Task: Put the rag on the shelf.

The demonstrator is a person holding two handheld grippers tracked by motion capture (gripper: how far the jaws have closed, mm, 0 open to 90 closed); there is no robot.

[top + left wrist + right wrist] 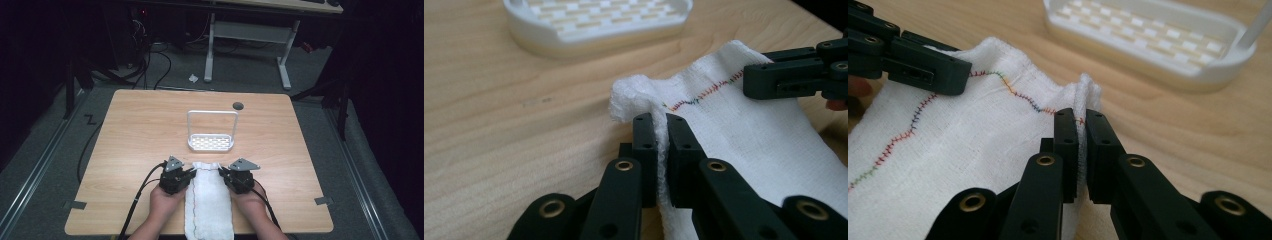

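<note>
A white towel [208, 200] with coloured stitching lies folded lengthwise on the wooden table [140, 125], its near end hanging over the front edge. My left gripper [192, 173] is shut on the towel's far left corner [636, 97], and the cloth bunches up between the pads. On the other side my right gripper [221, 172] is shut on the far right corner [1087, 90]. In the left gripper view the right gripper [754, 80] reaches in at the upper right; in the right gripper view the left gripper [960, 75] shows at the upper left.
A white slotted rack [211, 143] with a tall wire handle [212, 113] stands just beyond the towel at mid-table. A dark round hole [238, 105] sits near the table's far edge. Cables [137, 200] trail from both grippers toward the front edge.
</note>
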